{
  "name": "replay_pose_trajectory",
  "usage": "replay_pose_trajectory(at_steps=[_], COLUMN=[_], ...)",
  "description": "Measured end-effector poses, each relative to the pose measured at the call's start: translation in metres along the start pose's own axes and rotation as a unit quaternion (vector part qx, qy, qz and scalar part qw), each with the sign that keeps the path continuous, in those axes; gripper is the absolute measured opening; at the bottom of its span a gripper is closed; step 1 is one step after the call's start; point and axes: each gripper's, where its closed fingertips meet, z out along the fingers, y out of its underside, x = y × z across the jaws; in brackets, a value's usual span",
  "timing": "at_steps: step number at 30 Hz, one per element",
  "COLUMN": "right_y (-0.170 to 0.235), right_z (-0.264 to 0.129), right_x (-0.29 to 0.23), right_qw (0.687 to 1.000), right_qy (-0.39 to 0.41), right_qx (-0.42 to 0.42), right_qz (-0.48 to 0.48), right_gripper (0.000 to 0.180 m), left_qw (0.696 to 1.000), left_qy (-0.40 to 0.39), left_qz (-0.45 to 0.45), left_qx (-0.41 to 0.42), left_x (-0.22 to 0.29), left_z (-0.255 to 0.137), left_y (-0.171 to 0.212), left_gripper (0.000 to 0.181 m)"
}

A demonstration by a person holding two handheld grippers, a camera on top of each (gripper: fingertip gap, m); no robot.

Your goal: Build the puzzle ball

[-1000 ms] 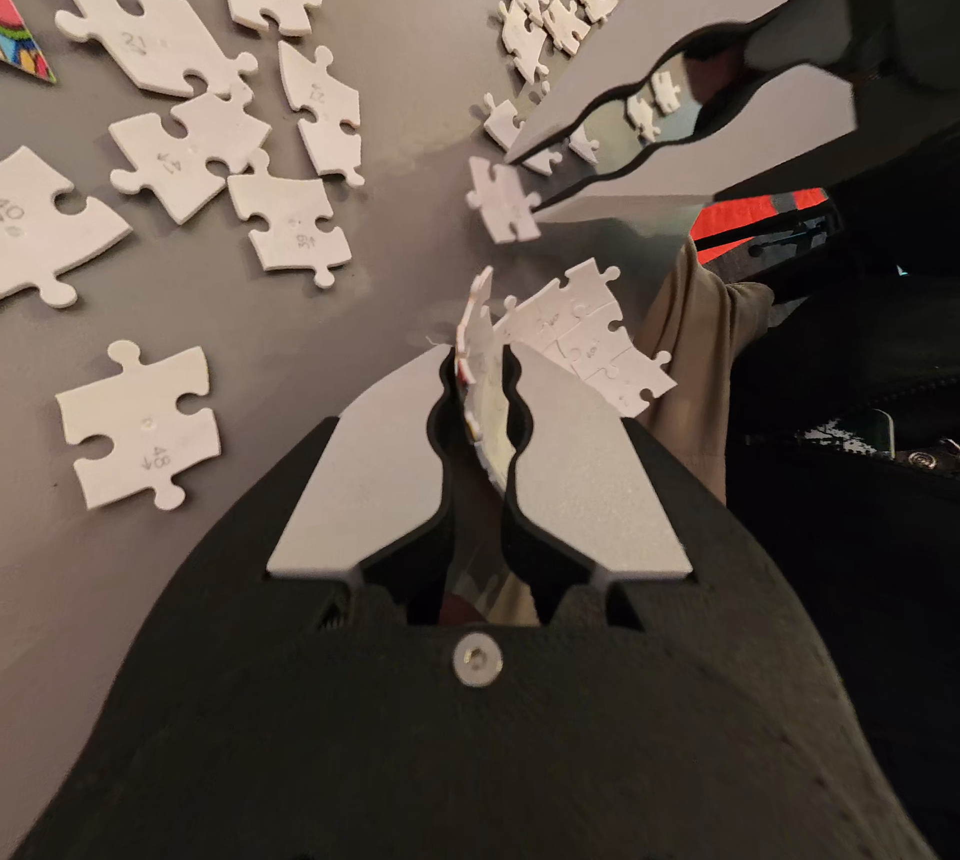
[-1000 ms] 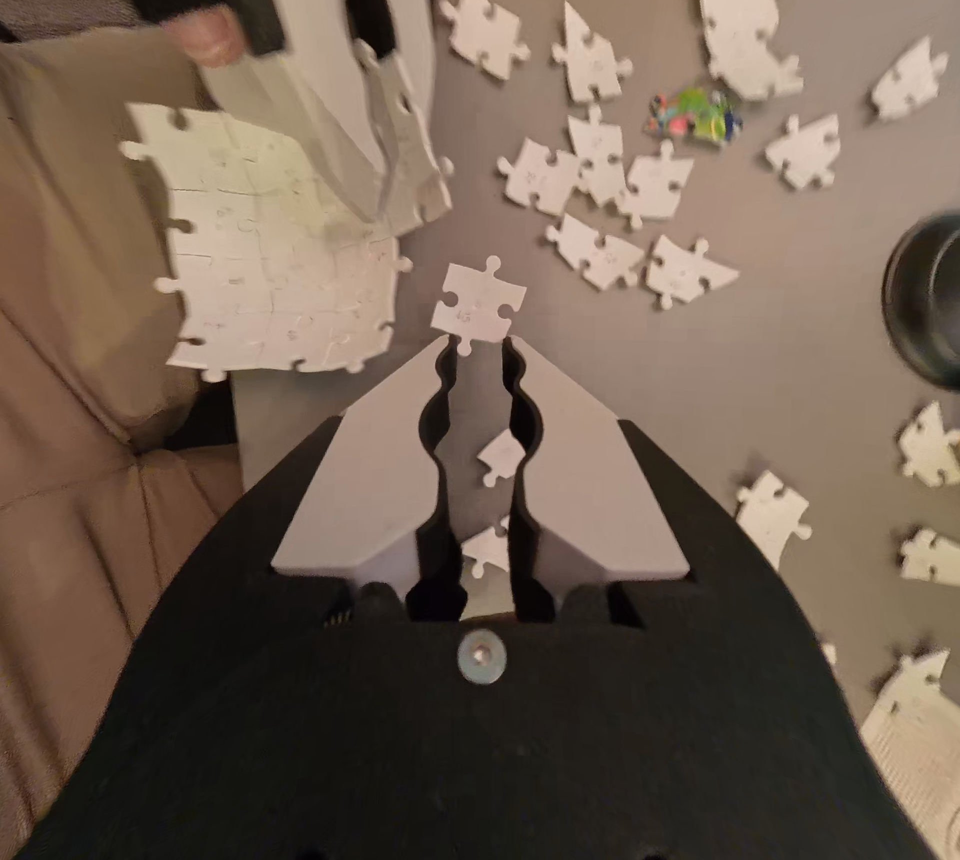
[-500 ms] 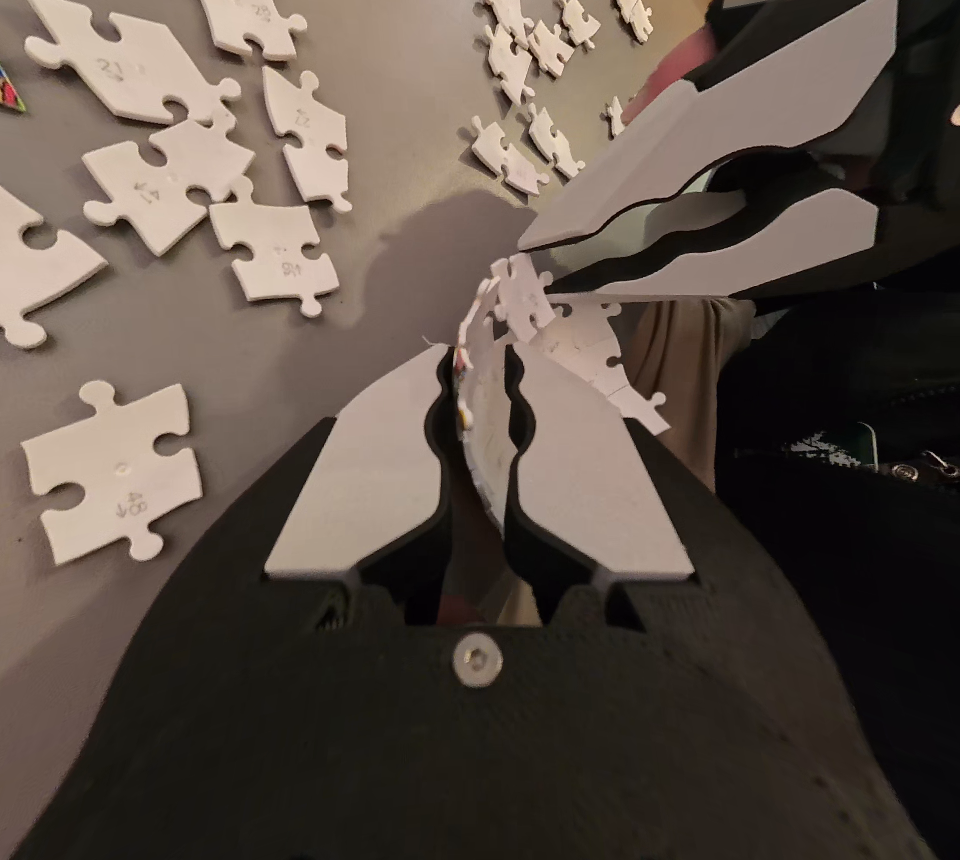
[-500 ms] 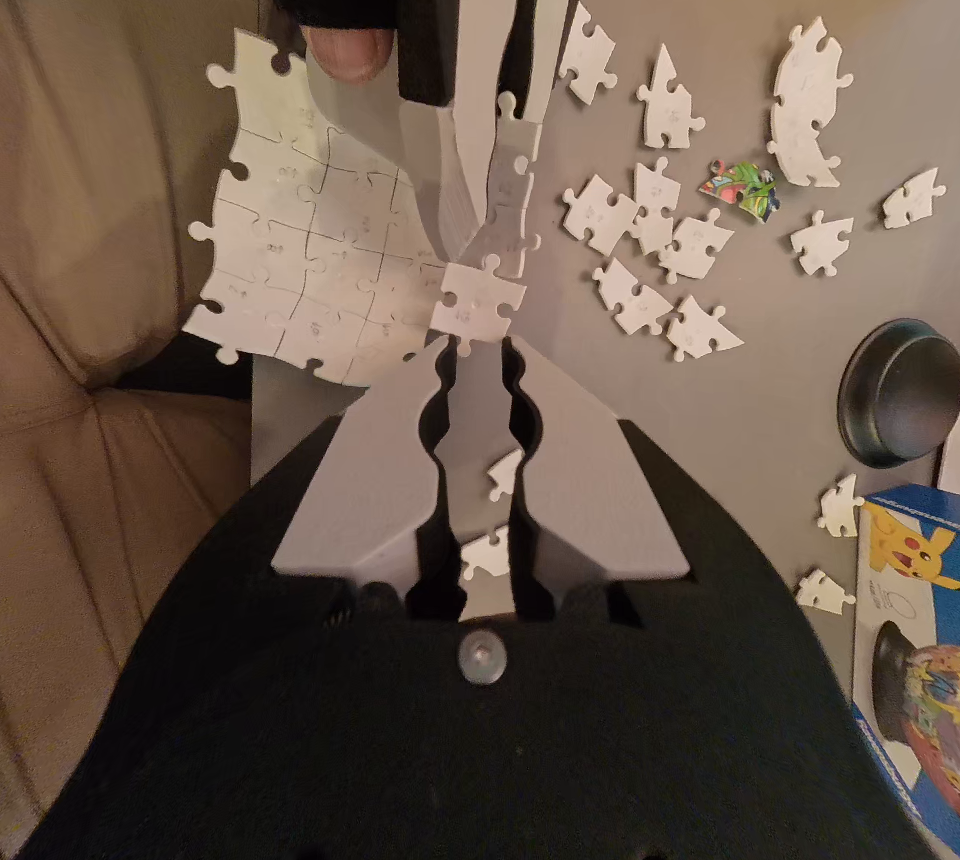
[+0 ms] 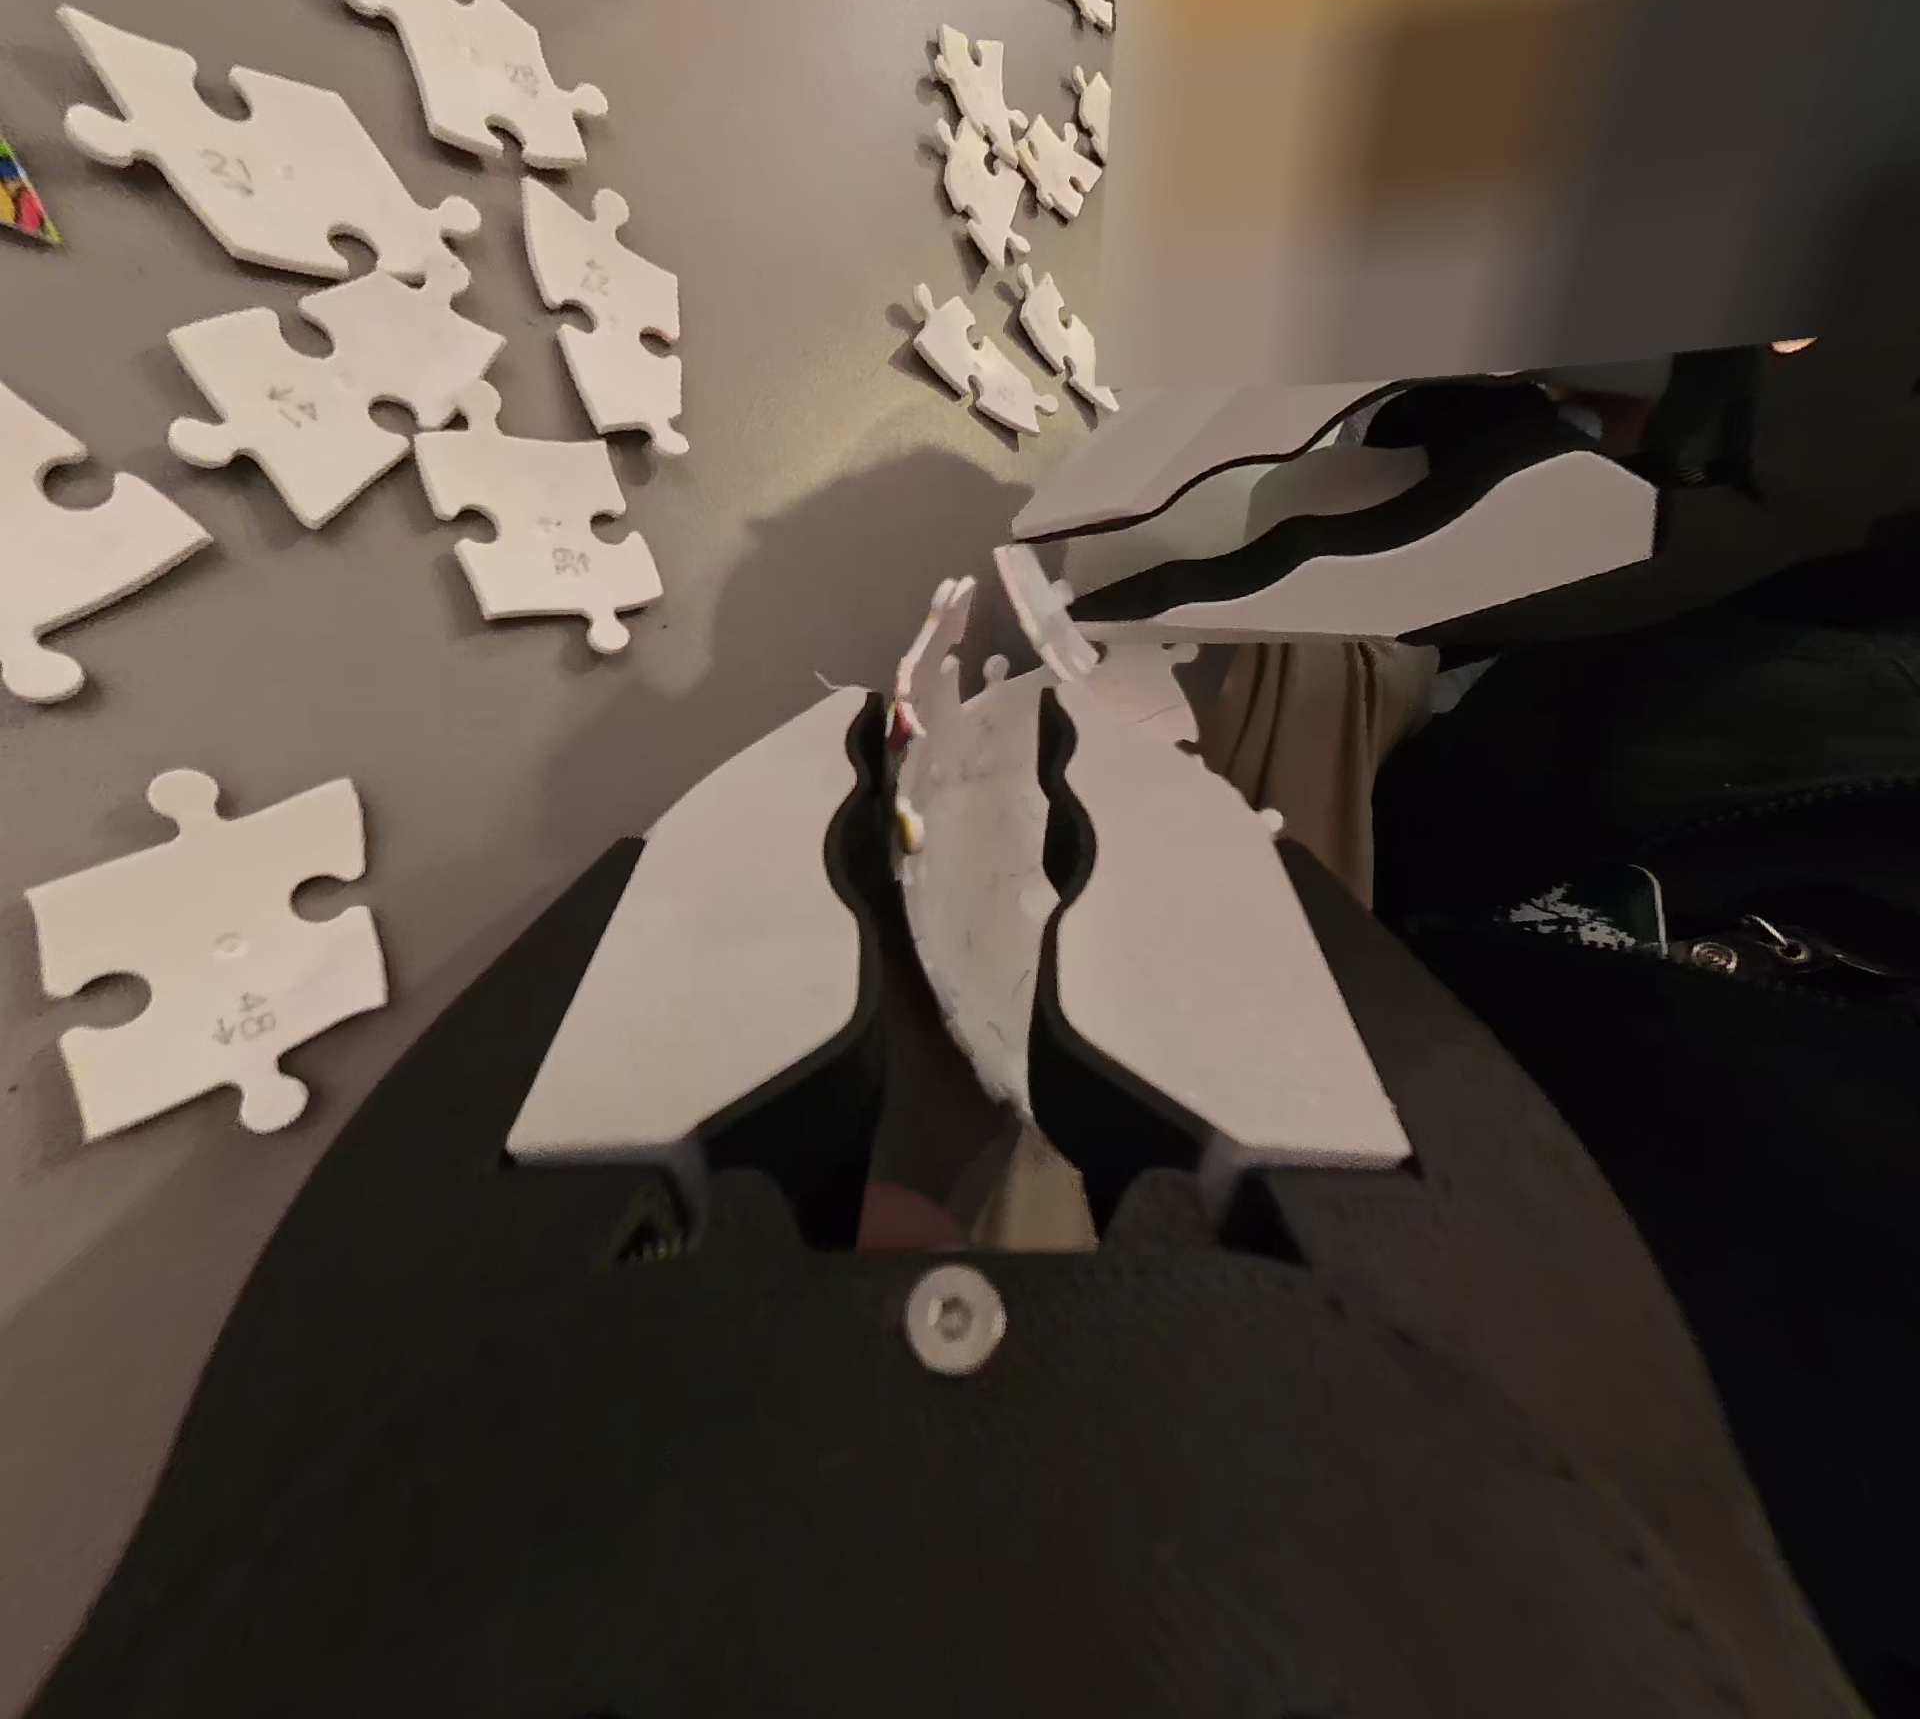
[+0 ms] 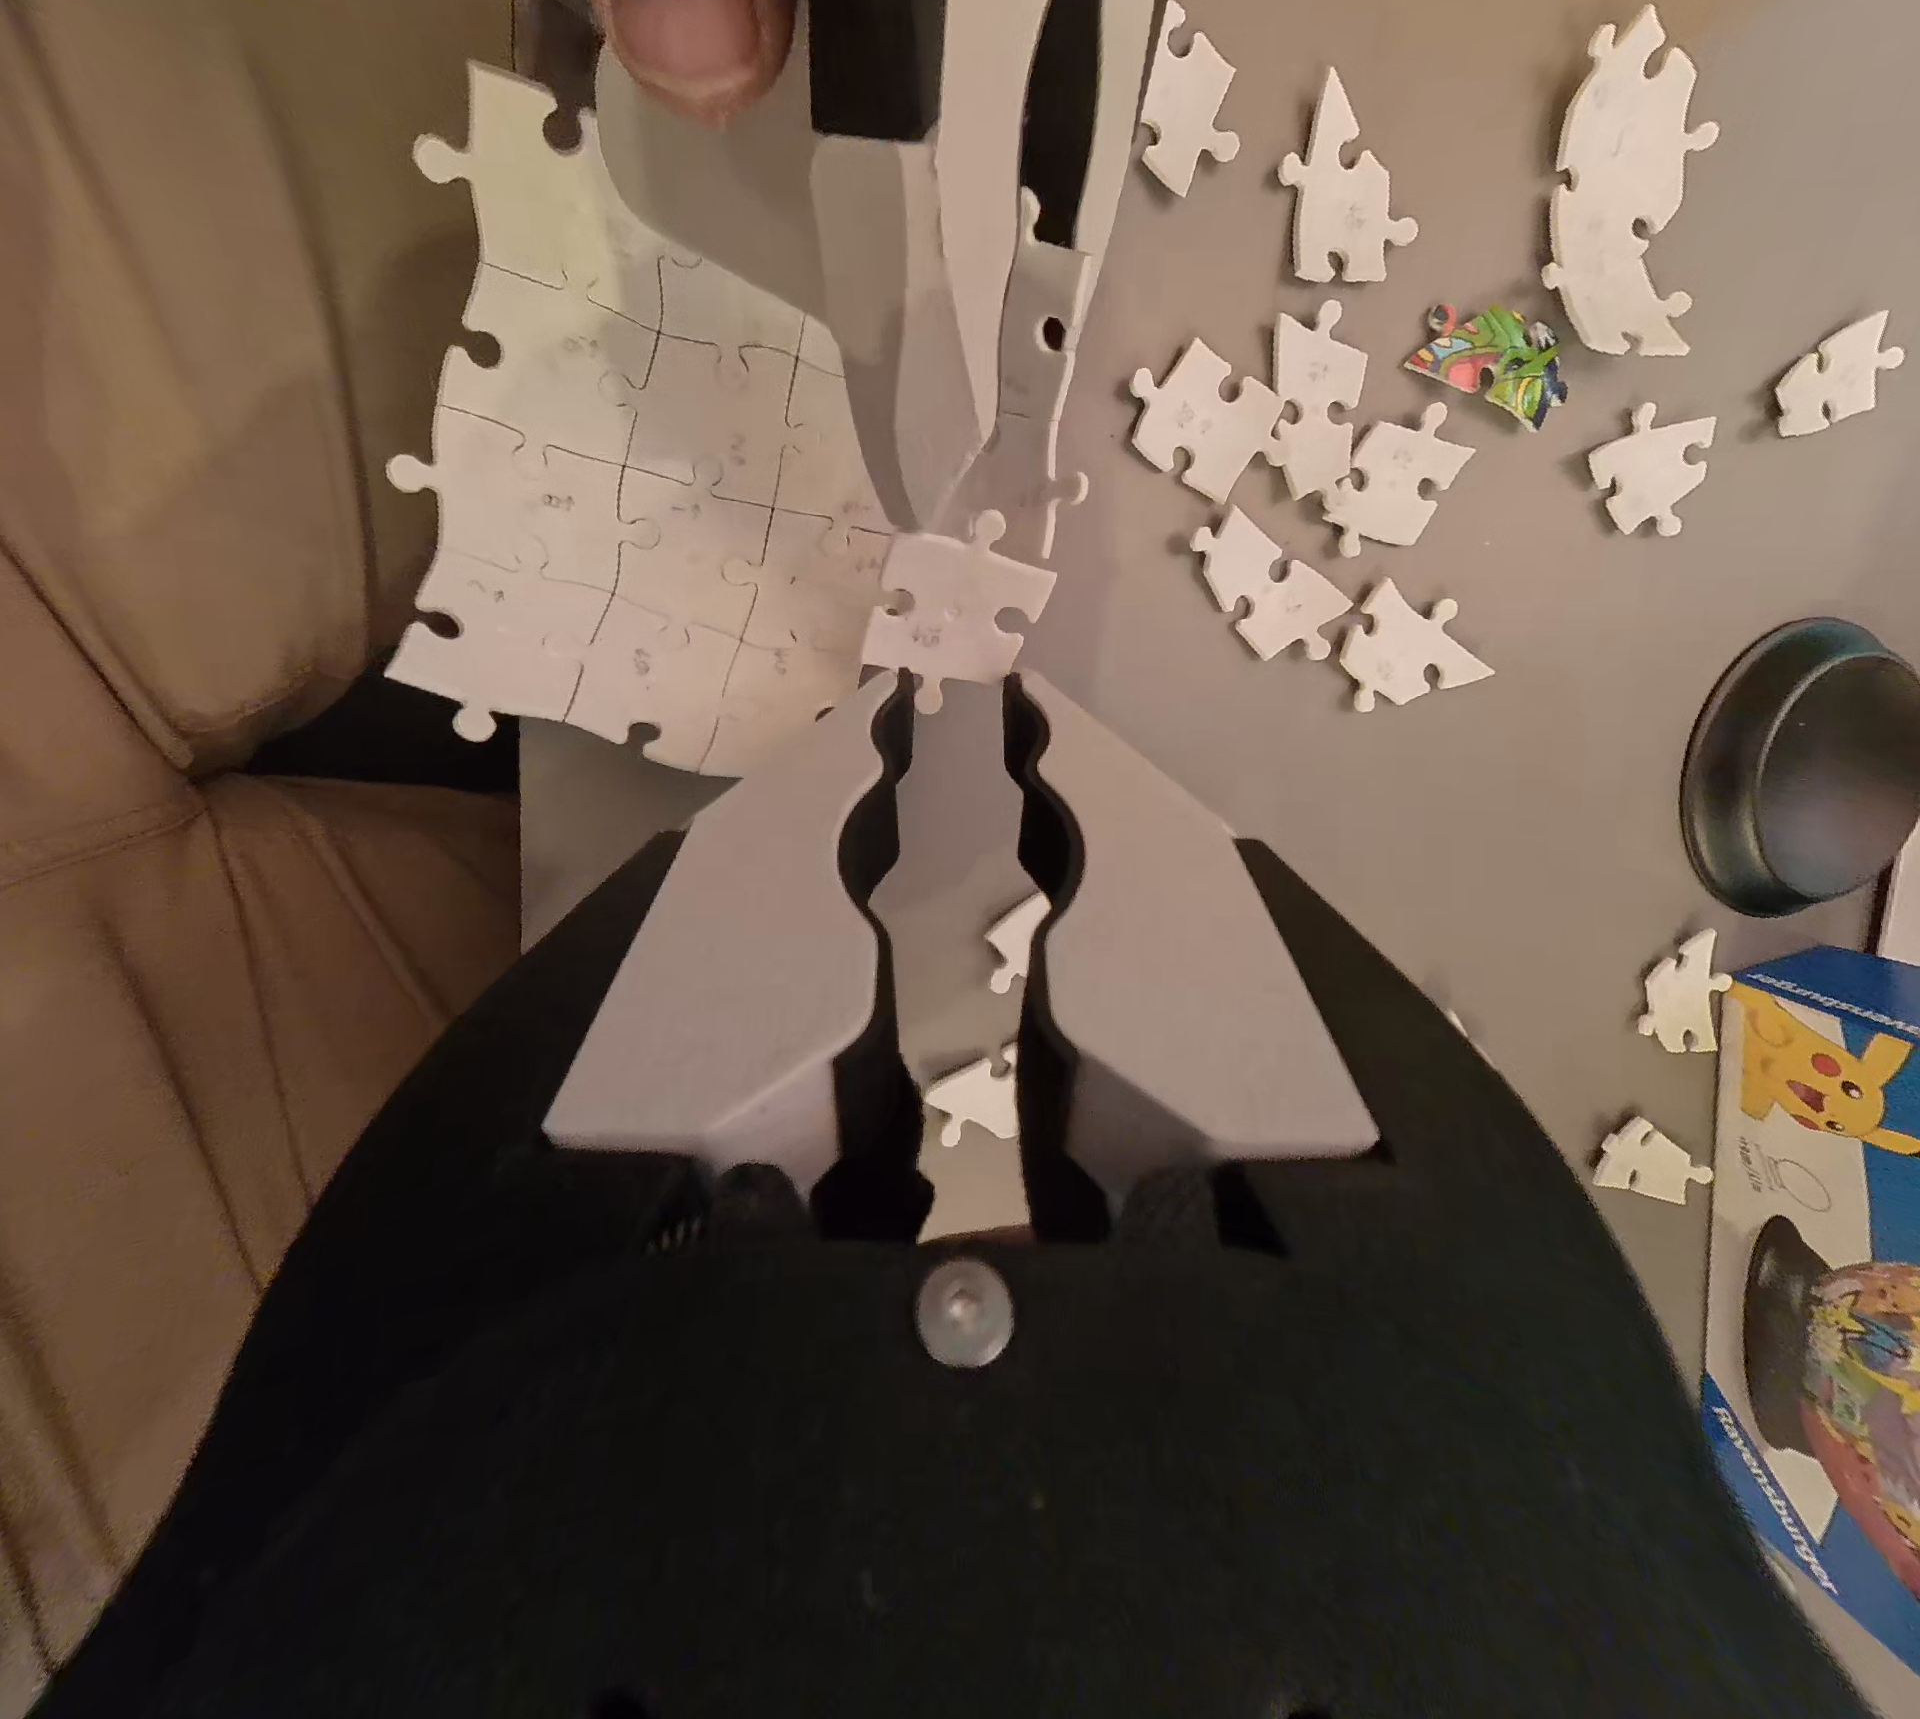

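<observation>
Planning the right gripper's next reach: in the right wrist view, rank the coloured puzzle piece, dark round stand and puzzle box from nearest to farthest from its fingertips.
From the right gripper:
1. coloured puzzle piece, upper right.
2. dark round stand, right edge.
3. puzzle box, lower right corner.

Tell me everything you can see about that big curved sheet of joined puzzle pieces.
The joined sheet is made of many white pieces locked in rows, blank side showing, with faint marks. It looks like thin, stiff plastic and bows gently. Knobs and sockets line its free edges. It hangs in the air over the table's edge, clamped by the left hand-held gripper. The right hand-held gripper holds a single piece against its corner.
</observation>
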Motion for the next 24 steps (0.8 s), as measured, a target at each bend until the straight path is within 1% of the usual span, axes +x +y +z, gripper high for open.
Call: replay_pose_trajectory(at_steps=[6,13,15,22,24], right_y=[0.002,0.002,0.002,0.002,0.003], right_z=[0.002,0.003,0.004,0.005,0.006], right_x=[-0.001,-0.001,-0.002,-0.001,-0.001], right_qw=[1.000,1.000,1.000,1.000,1.000], right_qy=[0.002,0.007,0.006,0.009,0.009], right_qx=[-0.008,-0.013,-0.014,-0.014,-0.013], right_qz=[-0.004,-0.009,-0.010,-0.009,-0.008], right_gripper=[0.015,0.015,0.015,0.015,0.015], left_qw=[0.999,1.000,1.000,1.000,1.000], left_qy=[0.030,0.020,0.006,-0.009,-0.011], left_qz=[-0.003,-0.001,0.002,-0.002,-0.001], left_qx=[0.011,-0.002,-0.012,-0.022,-0.023], left_x=[0.008,0.007,0.005,0.002,0.001], left_z=[-0.001,0.004,0.007,0.011,0.011], left_y=[-0.002,0.000,0.003,0.005,0.005], left_gripper=[0.032,0.038,0.036,0.018,0.017])
